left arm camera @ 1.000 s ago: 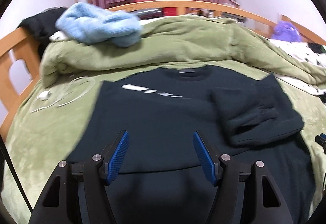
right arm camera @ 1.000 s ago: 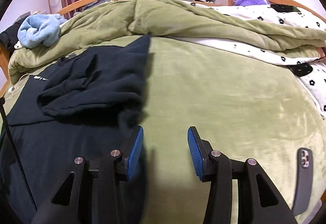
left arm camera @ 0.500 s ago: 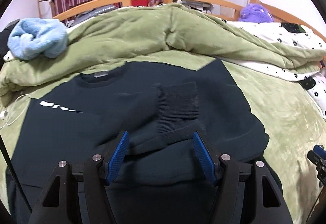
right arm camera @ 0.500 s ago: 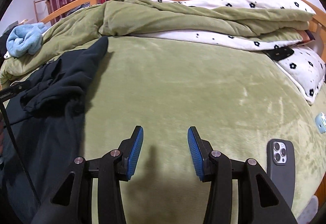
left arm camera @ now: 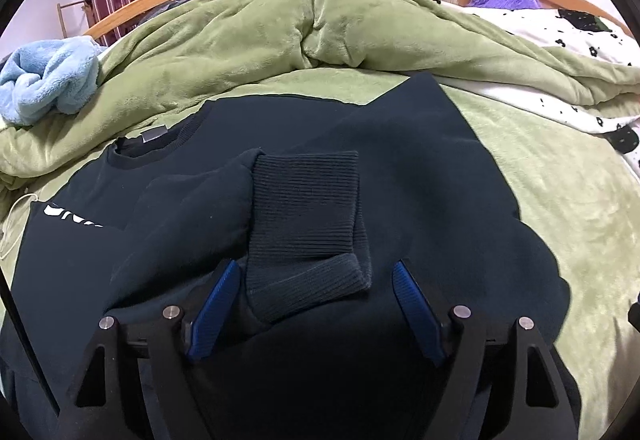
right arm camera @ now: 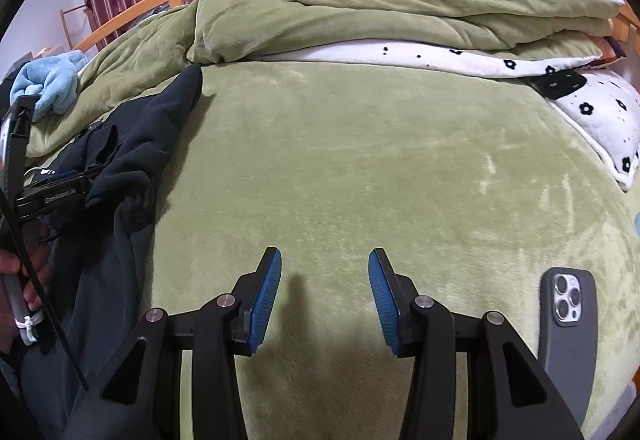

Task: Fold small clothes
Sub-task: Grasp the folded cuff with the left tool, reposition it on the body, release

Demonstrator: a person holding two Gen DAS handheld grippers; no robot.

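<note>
Dark sweatshirt [left arm camera: 420,175] lies flat on the green bed cover [right arm camera: 360,159], collar [left arm camera: 160,143] at 10 o'clock in the left wrist view. One sleeve is folded in across the body, and its ribbed cuff [left arm camera: 308,220] ends right in front of your left hand-held gripper [left arm camera: 316,304].

Left hand-held gripper: jaws apart, they have just been opening. The cuff sits between the blue pads [left arm camera: 216,296], and neither pad presses on it. Nothing is held yet.

Right hand-held gripper [right arm camera: 324,292]: jaws apart and empty over bare bed cover, with the sweatshirt edge well off at its 9 o'clock.

Risks, as I judge them:
- The cuff tip is doubled over at 6 o'clock. Close there and you likely pinch only the flap, so the sleeve unrolls when you lift.
- The left pad is just beside the body fabric under the sleeve. Bite deep and you may take both layers, dragging the torso and wrecking the flat lay.
- The plush cover is soft and grippy, so pulling low could bunch the hem.
- The phone [right arm camera: 568,320] lies at 3 o'clock of your right hand-held gripper. A sweep that way could knock it.
- The thin cable [left arm camera: 12,215] at 9 o'clock, near the shoulder, could snag on a fold from that side.
</note>
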